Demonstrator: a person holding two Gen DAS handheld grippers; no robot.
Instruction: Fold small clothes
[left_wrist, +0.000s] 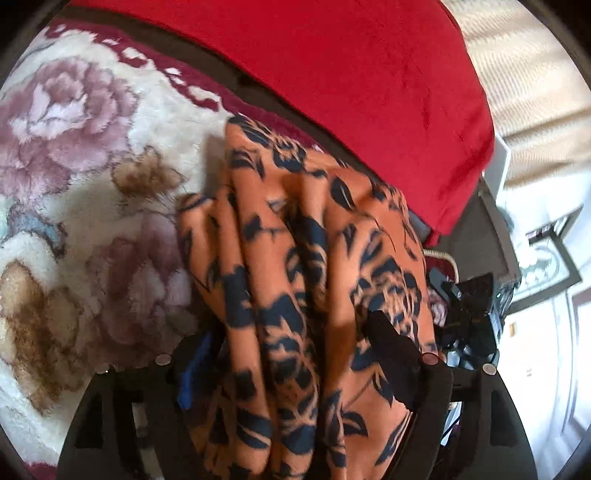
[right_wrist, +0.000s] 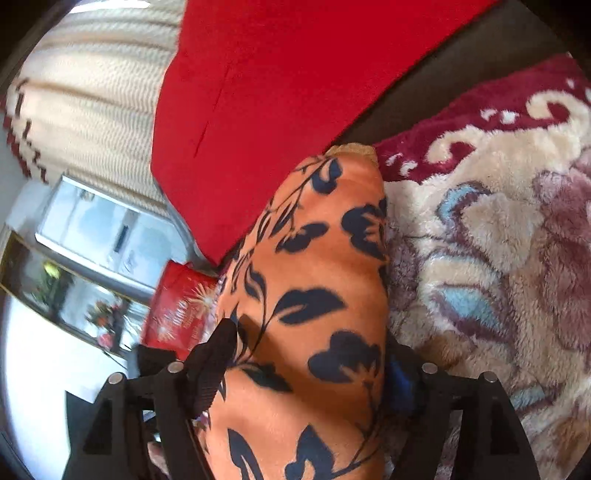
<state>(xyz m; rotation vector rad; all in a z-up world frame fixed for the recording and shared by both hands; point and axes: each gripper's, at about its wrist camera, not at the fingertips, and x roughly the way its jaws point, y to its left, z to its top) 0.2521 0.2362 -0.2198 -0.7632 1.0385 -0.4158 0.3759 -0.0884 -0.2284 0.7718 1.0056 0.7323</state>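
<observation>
An orange garment with a dark blue floral print (left_wrist: 295, 280) hangs bunched in folds between the fingers of my left gripper (left_wrist: 291, 354), which is shut on it. The same garment (right_wrist: 314, 295) fills the middle of the right wrist view, held between the fingers of my right gripper (right_wrist: 306, 354), which is shut on it. The cloth covers most of both grippers' fingers; one black fingertip (right_wrist: 221, 343) shows at its left edge. The garment is lifted above a fluffy floral blanket (left_wrist: 92, 192).
A red cushion (left_wrist: 332, 85) lies behind the garment, also seen in the right wrist view (right_wrist: 258, 110). The cream and maroon floral blanket (right_wrist: 498, 240) spreads to the side. A red printed bag (right_wrist: 177, 314) and a window with striped curtain (right_wrist: 92, 110) are beyond.
</observation>
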